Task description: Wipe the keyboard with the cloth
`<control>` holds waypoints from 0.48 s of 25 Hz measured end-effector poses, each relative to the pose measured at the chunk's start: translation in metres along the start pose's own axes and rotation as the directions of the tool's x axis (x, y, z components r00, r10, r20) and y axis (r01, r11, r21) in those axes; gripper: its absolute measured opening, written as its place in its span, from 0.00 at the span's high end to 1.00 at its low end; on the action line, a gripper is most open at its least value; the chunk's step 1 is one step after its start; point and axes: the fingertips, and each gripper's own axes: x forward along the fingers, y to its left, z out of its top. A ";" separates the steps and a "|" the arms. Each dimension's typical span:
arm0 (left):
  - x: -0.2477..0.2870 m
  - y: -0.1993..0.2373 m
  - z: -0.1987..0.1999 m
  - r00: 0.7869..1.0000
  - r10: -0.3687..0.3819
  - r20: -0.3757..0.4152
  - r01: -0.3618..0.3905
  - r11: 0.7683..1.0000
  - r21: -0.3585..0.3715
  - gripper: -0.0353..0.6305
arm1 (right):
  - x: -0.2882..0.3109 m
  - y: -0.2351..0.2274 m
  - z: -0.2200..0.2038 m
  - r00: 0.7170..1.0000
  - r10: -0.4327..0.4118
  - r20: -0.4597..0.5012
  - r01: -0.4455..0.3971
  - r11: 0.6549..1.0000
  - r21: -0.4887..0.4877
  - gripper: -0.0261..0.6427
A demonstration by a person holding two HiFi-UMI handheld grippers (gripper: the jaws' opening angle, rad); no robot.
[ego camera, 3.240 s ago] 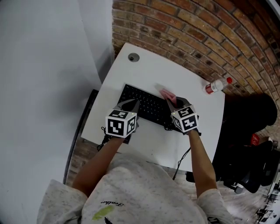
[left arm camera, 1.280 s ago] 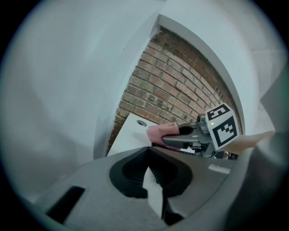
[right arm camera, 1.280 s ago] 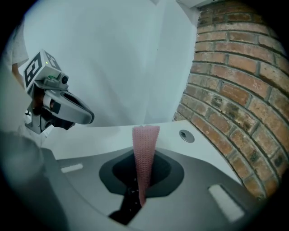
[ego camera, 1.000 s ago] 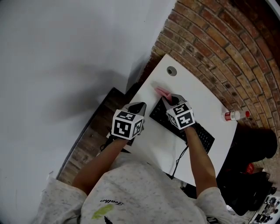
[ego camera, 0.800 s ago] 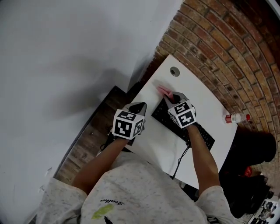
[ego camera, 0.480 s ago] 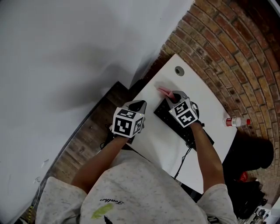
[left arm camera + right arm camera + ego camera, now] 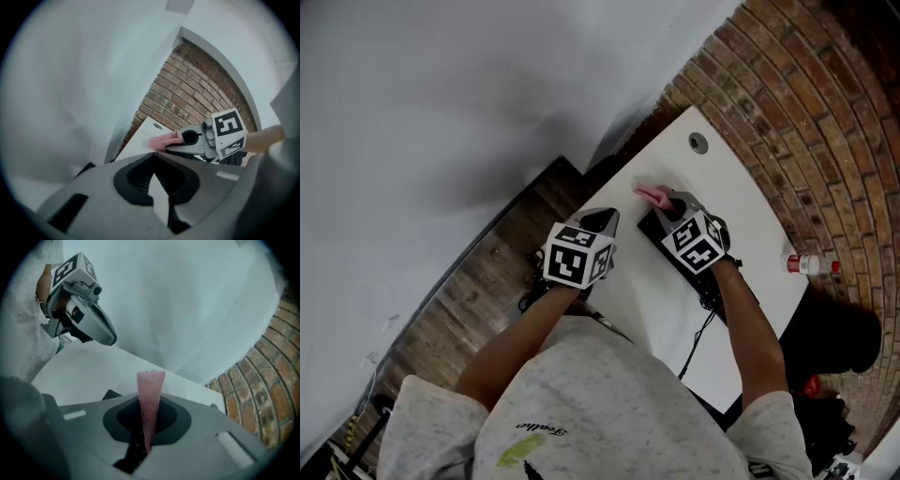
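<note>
At keyboard (image 7: 648, 226) edge: right gripper (image 7: 147, 437) clamps pink cloth (image 7: 150, 394); left gripper (image 7: 154, 161) closed, empty.

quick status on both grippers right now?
Left gripper: closed, holding nothing.
Right gripper: closed on the pink cloth.

A white table (image 7: 745, 211) carries a black keyboard (image 7: 650, 228) and a small bottle (image 7: 806, 265) lying down.
</note>
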 end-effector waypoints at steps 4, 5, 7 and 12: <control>-0.007 0.002 -0.007 1.000 0.024 0.011 -0.024 1.000 -0.009 0.96 | 0.002 0.012 0.006 1.000 0.022 0.008 -0.022 0.999 -0.029 0.92; -0.008 0.002 -0.009 1.000 0.026 0.011 -0.026 1.000 -0.015 0.96 | 0.002 0.014 0.008 1.000 0.027 0.009 -0.027 0.999 -0.036 0.92; -0.009 0.001 -0.015 1.000 0.030 0.007 -0.030 0.999 -0.026 0.96 | 0.003 0.019 0.011 0.999 0.038 0.013 -0.038 0.998 -0.045 0.92; -0.013 0.002 -0.021 0.999 0.048 0.016 -0.047 0.998 -0.031 0.96 | 0.002 0.029 0.013 0.998 0.059 0.025 -0.058 0.996 -0.064 0.92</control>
